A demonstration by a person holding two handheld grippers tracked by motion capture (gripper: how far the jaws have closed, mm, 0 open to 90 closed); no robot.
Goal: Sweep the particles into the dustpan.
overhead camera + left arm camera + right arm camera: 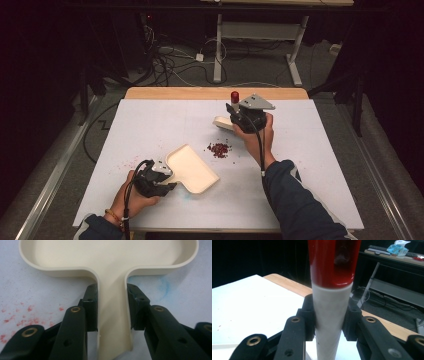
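A cream dustpan (192,167) lies flat on the white table sheet (150,120), its mouth toward a small pile of dark red crumbs (218,149). My left gripper (167,180) is shut on the pan's flat handle (112,322), one pad on each side edge, and the dustpan's tray (110,255) spreads out beyond the jaws. Past the pile, my right gripper (235,112) is shut on a brush's white handle (332,322), whose red end (324,262) sticks up above the jaws. The brush's pale head (223,123) hangs low, just beyond the crumbs.
Faint red specks (25,320) and a blue smudge (162,286) mark the sheet near the pan. A wooden table edge (215,93) runs along the far side. Beyond it are floor cables (165,60) and a desk's legs (218,50).
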